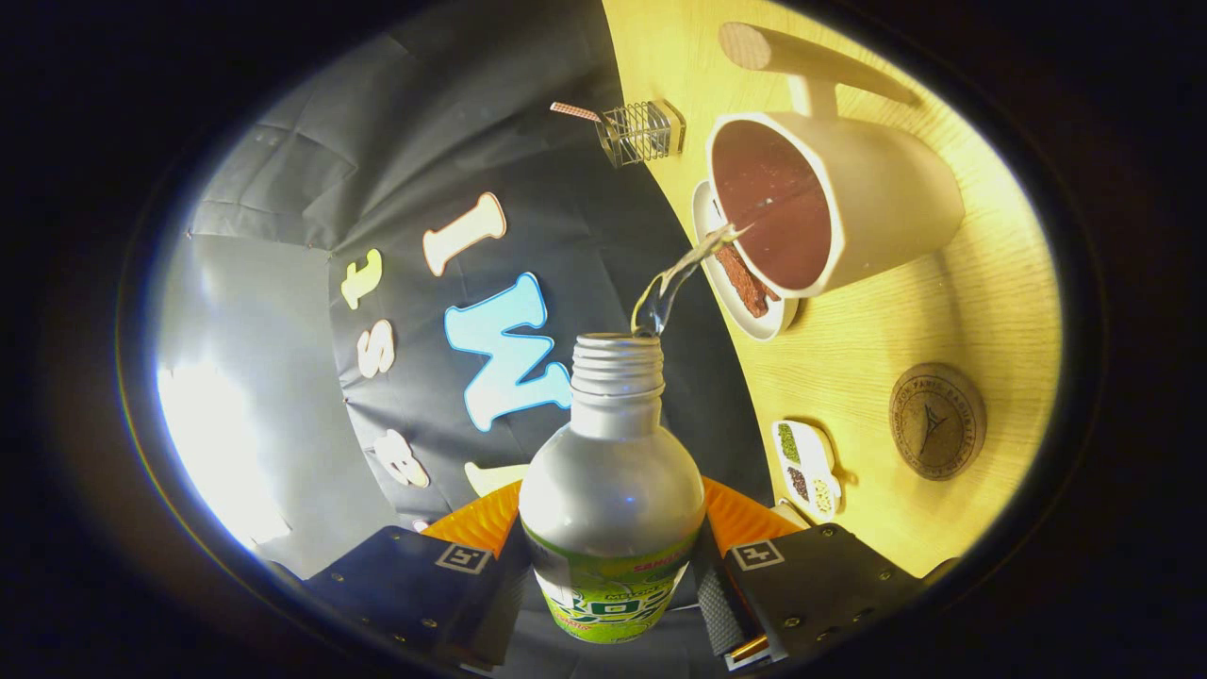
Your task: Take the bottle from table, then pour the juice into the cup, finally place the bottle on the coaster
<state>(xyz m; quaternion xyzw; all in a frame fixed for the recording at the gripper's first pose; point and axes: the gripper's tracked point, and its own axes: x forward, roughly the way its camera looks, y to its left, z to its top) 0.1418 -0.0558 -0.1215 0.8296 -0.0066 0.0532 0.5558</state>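
Note:
My gripper (pixel 611 566) is shut on a silver bottle (pixel 611 481) with a green label, one finger pressing each side of its body. The whole view is rolled sideways, so the bottle is tipped over. Its threaded neck (pixel 618 363) has no cap. A thin clear stream (pixel 681 275) leaves the mouth and arcs into the white cup (pixel 886 212), whose inside looks dark red-brown. The cup stands on the wooden table (pixel 981 321) beyond the bottle. A round brown coaster (pixel 936 421) lies on the table to one side of the cup, nearer the fingers.
A small white dish (pixel 754 311) with brown strips lies against the cup's rim. A wire rack (pixel 641 132) stands at the table's far edge. A wooden-handled tool (pixel 801 58) lies past the cup. A small white tray (pixel 806 467) of seeds sits near the coaster.

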